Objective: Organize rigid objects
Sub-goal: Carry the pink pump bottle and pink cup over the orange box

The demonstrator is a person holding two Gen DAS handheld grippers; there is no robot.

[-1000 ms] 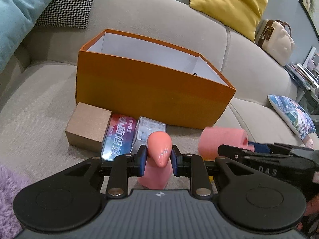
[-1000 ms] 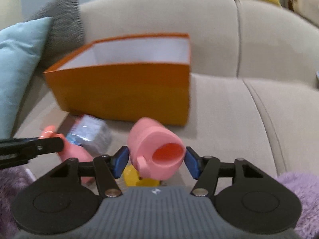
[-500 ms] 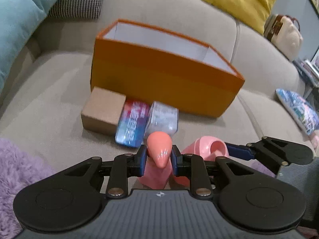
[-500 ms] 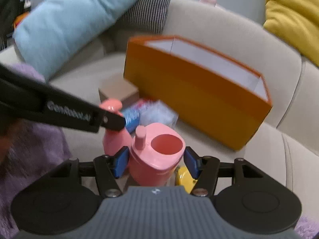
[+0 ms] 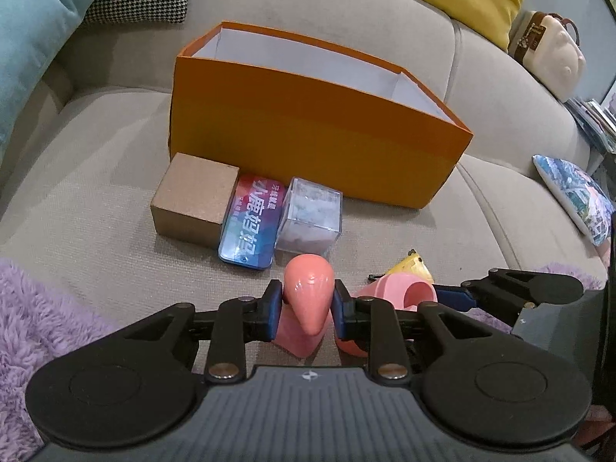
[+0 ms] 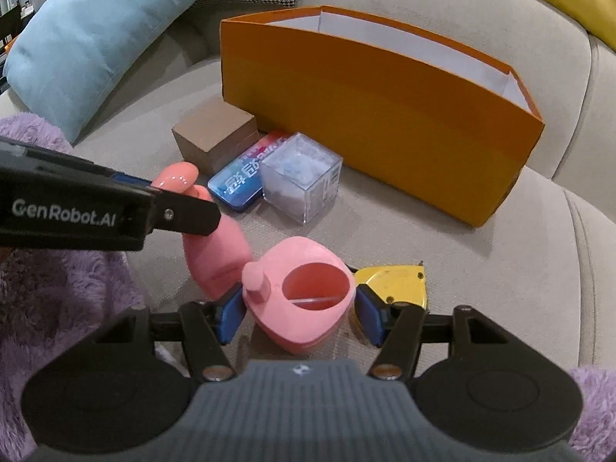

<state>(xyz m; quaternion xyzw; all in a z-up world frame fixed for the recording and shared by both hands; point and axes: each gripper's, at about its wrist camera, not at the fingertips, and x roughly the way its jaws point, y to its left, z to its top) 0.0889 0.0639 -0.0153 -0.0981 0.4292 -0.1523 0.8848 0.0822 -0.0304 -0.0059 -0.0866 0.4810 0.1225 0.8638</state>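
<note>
Two grippers: left gripper (image 5: 307,306) has its jaws clamped on the pink bottle's (image 5: 308,300) cap; right gripper (image 6: 298,313) has its jaws closed on the pink cup (image 6: 304,292).
Surface: beige sofa (image 5: 96,200), cushions behind, purple fleece (image 5: 34,308) in front.
Bottle axis: roughly upright, cap tip towards the left camera.
Cup: mouth up.
Box (image 5: 308,131): orange, open, behind a row of cube (image 5: 194,198), tin (image 5: 252,223), clear case (image 5: 310,215).
Right view only: yellow tape measure (image 6: 396,281) seen whole, touching the cup.
</note>
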